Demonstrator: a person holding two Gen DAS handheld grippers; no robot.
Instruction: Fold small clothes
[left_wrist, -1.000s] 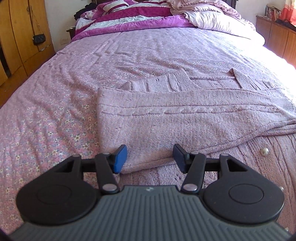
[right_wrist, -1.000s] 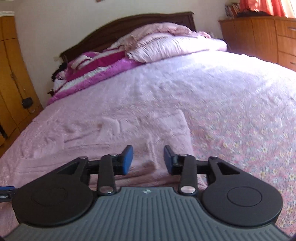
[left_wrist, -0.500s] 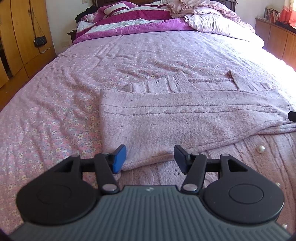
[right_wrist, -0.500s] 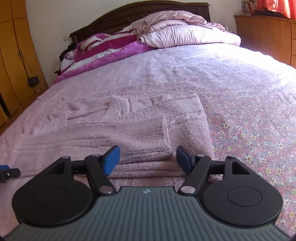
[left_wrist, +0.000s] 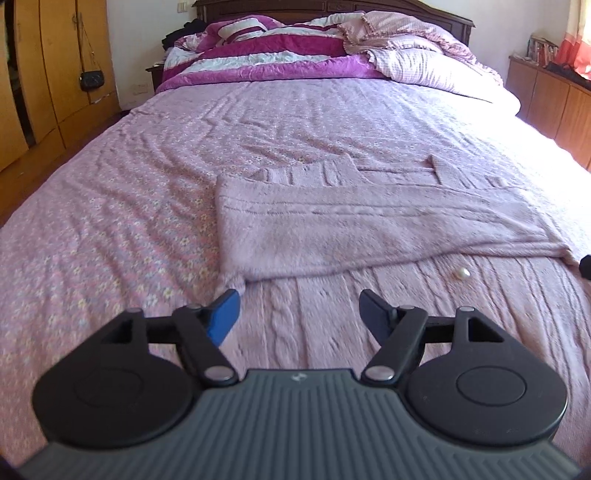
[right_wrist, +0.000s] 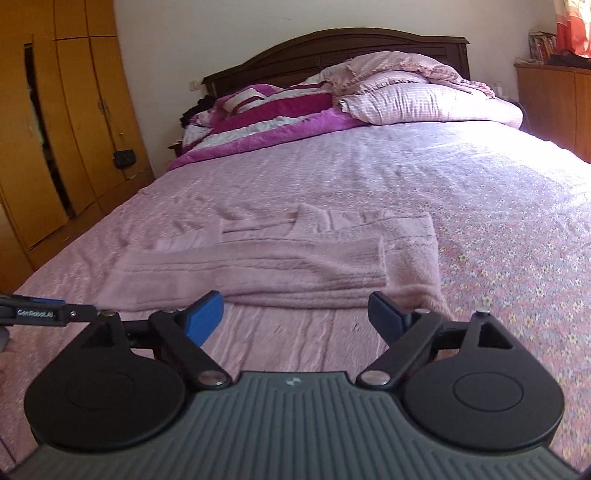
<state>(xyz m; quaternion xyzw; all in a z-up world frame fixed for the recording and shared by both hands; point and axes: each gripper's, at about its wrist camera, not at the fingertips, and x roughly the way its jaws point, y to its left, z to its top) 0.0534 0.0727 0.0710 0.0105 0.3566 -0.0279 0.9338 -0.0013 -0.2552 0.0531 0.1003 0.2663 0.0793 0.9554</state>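
**Now both grippers hang free above a half-folded cardigan**

Spread across the near part of the flowered pink bedspread (left_wrist: 110, 229) lies a fuzzy pink cable-knit cardigan (left_wrist: 369, 229), one layer folded over itself. Left gripper (left_wrist: 298, 314) and right gripper (right_wrist: 295, 317) hover over it, jaws opening and pinching nothing, likely letting the fold settle.

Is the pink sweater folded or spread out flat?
Partly folded. The pink sweater has one layer doubled over its cable-knit front, which is still spread on the bed.
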